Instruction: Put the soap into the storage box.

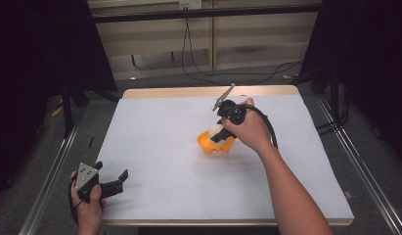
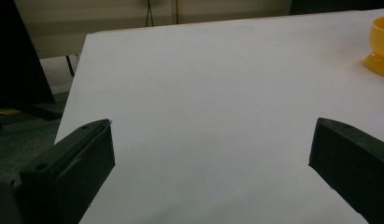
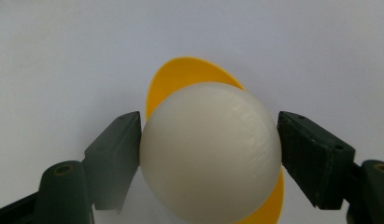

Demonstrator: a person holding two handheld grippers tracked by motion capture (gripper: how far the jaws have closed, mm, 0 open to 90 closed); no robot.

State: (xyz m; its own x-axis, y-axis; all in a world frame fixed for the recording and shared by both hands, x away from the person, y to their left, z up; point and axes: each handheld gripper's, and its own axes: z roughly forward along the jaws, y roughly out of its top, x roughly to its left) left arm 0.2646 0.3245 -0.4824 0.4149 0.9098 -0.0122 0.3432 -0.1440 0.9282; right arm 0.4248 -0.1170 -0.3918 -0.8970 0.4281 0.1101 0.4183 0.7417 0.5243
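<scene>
The desk point(image 1: 154, 147) carries a white cover across its top, with a strip of bare wood showing along the far edge. An orange cup point(image 1: 215, 143) stands slightly right of the desk's middle, nearer the far edge than the near one. The right gripper point(image 1: 217, 133) points down at the cup with its claw clamped on a white ball point(image 3: 210, 151); in the right gripper view both jaws press against the ball's sides, and the ball sits over the cup's mouth, the orange rim showing behind and below it. The left gripper point(image 1: 112, 177) is held low at the near left corner of the desk, its claw wide apart with nothing between the jaws. In the left gripper view the cup appears well off at the upper right.
</scene>
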